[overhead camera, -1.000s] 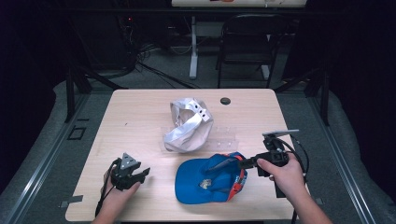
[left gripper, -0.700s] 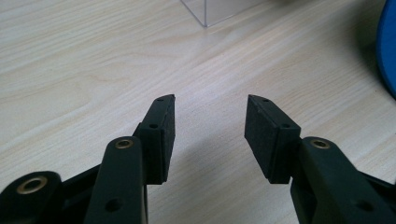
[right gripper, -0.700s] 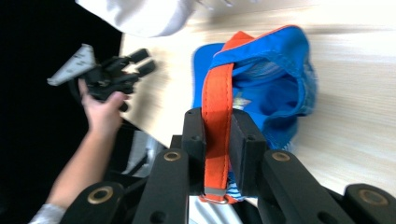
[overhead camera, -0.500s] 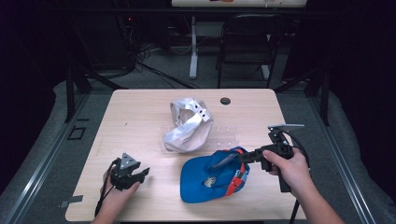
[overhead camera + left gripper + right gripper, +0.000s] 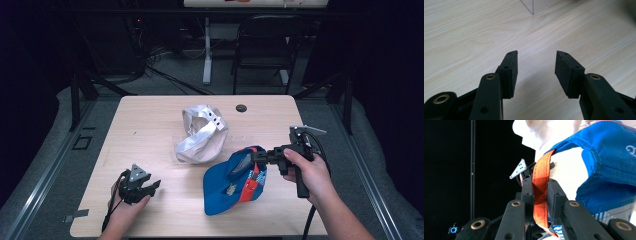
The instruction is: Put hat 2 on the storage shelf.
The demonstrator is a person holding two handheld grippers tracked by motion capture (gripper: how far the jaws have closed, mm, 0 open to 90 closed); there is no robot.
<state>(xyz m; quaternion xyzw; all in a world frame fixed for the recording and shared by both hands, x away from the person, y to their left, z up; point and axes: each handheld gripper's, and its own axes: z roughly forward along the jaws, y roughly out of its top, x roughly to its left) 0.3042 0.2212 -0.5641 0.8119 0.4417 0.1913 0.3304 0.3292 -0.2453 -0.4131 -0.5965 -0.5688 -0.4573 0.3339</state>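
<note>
While the right gripper (image 5: 540, 202) clamps the orange sweatband of the blue fabric baseball cap (image 5: 235, 180), tilting it off the table just ahead of its jaws, the open left gripper (image 5: 536, 72) should next steady the cap's far edge.

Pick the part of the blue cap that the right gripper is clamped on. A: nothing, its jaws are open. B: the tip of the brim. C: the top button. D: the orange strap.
D: in the right gripper view the right gripper has both jaws pressed flat against the orange strap of the blue cap, which hangs lifted at that side in the high view.
</note>
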